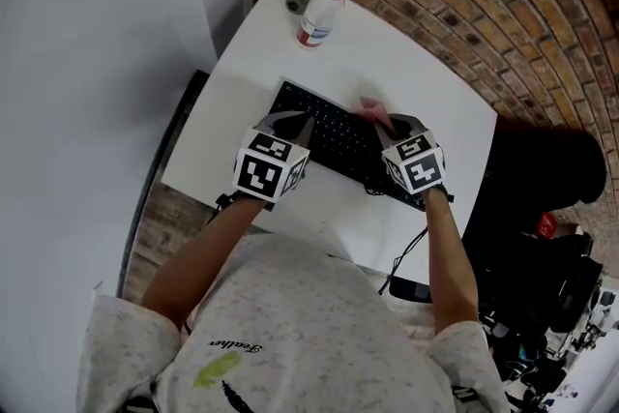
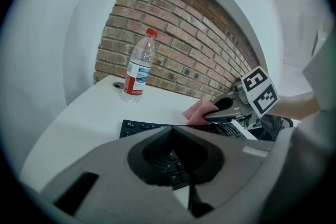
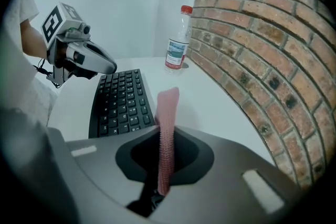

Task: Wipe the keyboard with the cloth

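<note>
- Cloth (image 3: 168, 105) status? Who has it?
- Right gripper (image 3: 165, 128) is clamped on it. Pink cloth, pinched edge-on, with a strip sticking out past the tips. It's at the right part of the black keyboard (image 1: 329, 138), by the far edge.
- Touching the keys?
- Can't tell. In the head view it overlaps the keyboard's far edge. In the right gripper view the free end looks just beside the keys, over the white table (image 1: 416, 63).
- Left gripper (image 2: 171, 126)?
- Jaws closed tip to tip, nothing between them. It sits over the keyboard's left end. Contact is unclear, but it may be steadying it.
- So, progress?
- Early, I'd say. The cloth is gripped and at the keyboard, so that part's done. The wiping itself has at most just begun at the right side, and nothing visible shows which keys are clean. Still to do, by my read: passes along the rows toward the left end.
- Anything else on the table?
- Water bottle (image 1: 321, 14) with a red cap at the far corner, well apart from the keyboard. There's a small grey round thing (image 1: 297, 3) just beside it. Neither looks in the way.
</note>
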